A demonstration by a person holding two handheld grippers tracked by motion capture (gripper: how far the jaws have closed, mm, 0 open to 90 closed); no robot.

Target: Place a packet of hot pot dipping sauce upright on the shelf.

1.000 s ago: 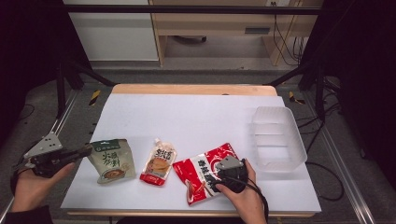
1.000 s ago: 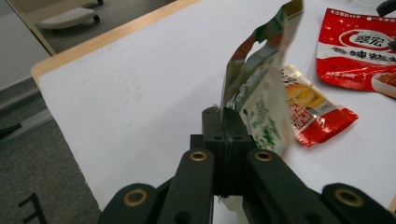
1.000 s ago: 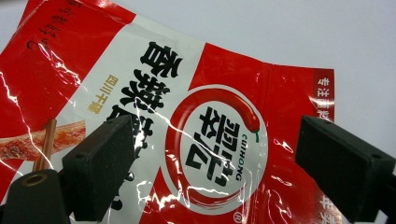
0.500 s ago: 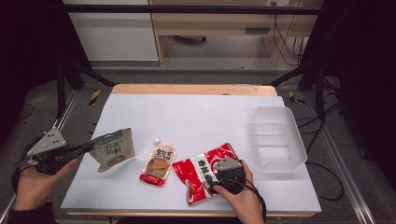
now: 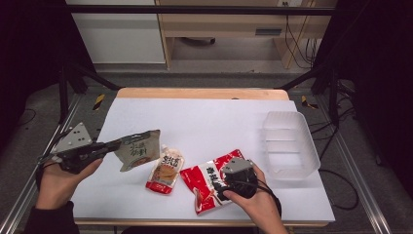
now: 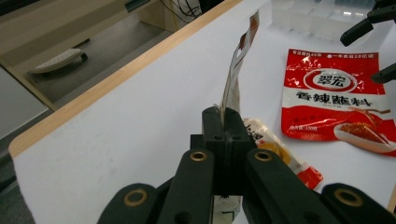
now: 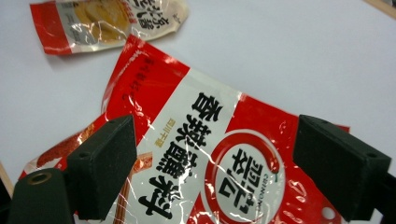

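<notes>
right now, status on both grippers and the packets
Left gripper shut on green pouch, lifted off table. Right gripper open above red packet. Orange pouch lies between, nothing blocking.

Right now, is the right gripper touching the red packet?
Apart: right gripper view shows the right gripper with jaws wide open above the red packet, pads clear of it.

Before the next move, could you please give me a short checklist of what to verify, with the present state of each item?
1. Left claw shut on the green packet: ok, pinched at its edge.
2. Green packet lifted off the table: ok.
3. Right claw open above the red packet: ok, not gripping.
4. Red packet lying flat on the table: ok.
5. Clear bin free to receive packets: ok, nothing visible inside.
6. Orange pouch out of the green packet's path to the bin: cannot tell.
</notes>
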